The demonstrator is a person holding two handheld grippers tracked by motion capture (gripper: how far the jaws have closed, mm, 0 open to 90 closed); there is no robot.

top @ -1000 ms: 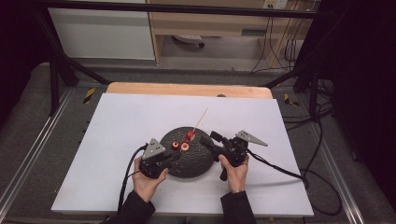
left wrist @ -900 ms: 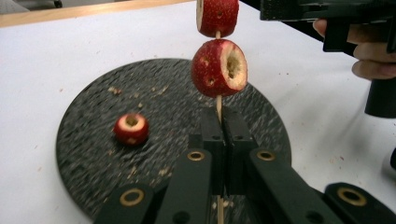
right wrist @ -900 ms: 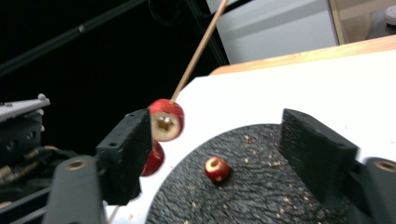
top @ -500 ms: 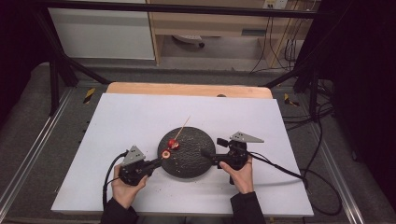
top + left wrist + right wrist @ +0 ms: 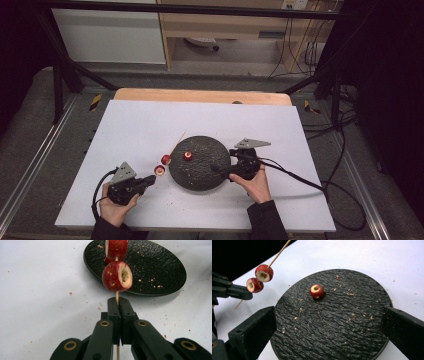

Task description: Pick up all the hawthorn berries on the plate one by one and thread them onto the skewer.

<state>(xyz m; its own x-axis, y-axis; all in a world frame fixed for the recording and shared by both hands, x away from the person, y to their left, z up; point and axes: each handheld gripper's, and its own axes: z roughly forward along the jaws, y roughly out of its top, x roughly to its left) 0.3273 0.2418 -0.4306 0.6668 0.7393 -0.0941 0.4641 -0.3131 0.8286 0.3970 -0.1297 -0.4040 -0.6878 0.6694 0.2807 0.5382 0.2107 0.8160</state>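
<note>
The left gripper [image 5: 117, 303] is clamping a skewer [image 5: 117, 295] whose far end is running out of frame. The right gripper [image 5: 329, 322], jaws just opening wide, is holding nothing above the plate [image 5: 352, 335].

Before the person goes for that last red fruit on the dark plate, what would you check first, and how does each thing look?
1. Skewer clamped in the left gripper: ok, jaws shut on the stick.
2. Two fruits on the skewer: ok, both threaded, held off the plate's edge.
3. Right gripper: ok, its jaws have just been opening, nothing between them.
4. Loose fruit: ok, lying alone on the black plate, unobstructed.
5. Skewer's pointed end free: ok, bare stick beyond the fruits.
6. Whether the loose fruit's hole lines up with the tip: cannot tell.
</note>
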